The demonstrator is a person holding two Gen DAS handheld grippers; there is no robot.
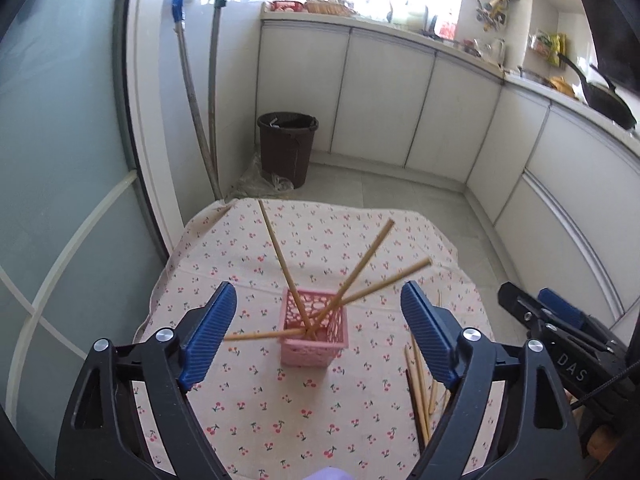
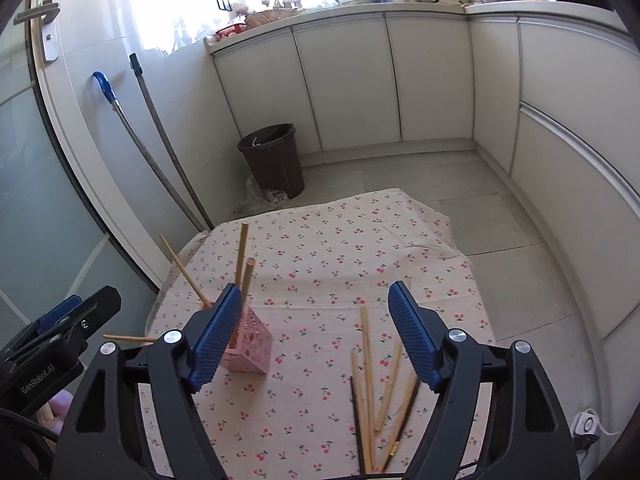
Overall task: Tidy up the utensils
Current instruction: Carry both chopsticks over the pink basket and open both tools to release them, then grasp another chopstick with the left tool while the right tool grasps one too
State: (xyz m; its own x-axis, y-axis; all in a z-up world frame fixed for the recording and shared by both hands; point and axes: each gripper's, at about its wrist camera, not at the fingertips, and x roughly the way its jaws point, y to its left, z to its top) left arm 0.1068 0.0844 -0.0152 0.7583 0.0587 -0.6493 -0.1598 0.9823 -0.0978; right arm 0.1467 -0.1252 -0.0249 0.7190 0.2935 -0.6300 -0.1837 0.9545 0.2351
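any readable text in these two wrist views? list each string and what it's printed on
"DAS" – white letters on the black body of the right tool, seen from the left wrist view; the word may be cut off.
"GenRobot.AI" – white letters on the black body of the left tool, seen from the right wrist view.
Packets and bottles on the kitchen counter: any print is too small and blurred to read.
Nothing is printed on the pink basket or cherry tablecloth.

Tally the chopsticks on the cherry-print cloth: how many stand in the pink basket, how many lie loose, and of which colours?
Light wooden chopsticks in the pink basket: 4
Light wooden chopsticks loose on the cloth: 4
Dark chopsticks loose on the cloth: 2
Total: 10
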